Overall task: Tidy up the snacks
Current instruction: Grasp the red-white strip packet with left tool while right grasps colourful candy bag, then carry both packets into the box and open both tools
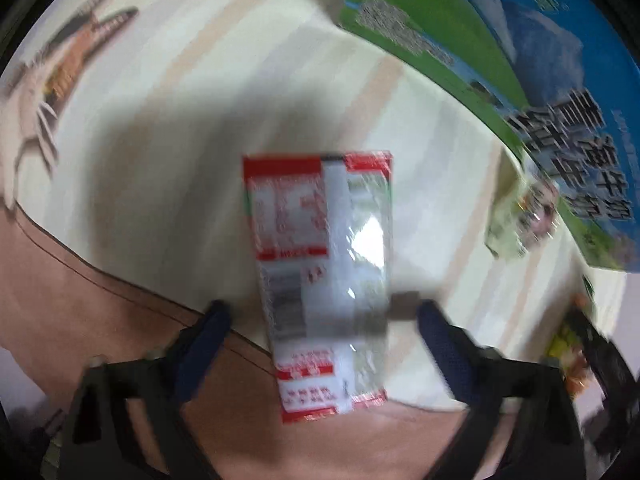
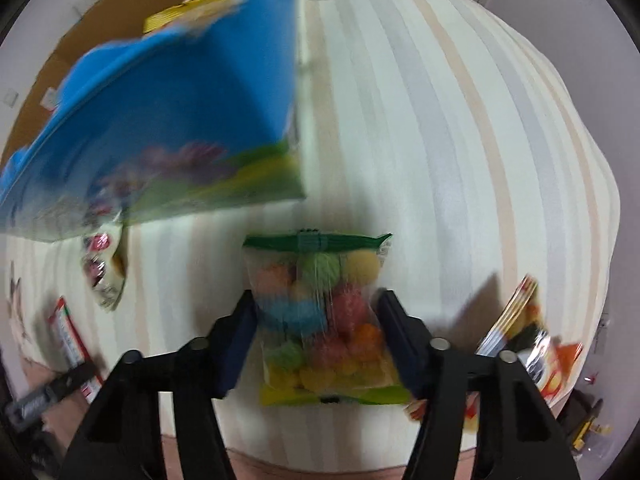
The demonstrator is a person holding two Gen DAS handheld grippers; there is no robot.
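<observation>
A pale striped cloth (image 2: 460, 160) covered most of both frames. At the upper left of the right wrist view, brown cardboard (image 2: 52, 76) lay behind it.

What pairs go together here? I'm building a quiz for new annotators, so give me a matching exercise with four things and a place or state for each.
Things:
1. red and white packet
2. bag of coloured candies
3. blue and green box
4. left gripper

Places or states:
A. stands on the striped cloth, left of the candies
B. between the right gripper's fingers
C. open, a finger on each side of a packet
D. lies over the cloth's edge

Pairs: 1-D, 2-B, 3-A, 4-C
</observation>
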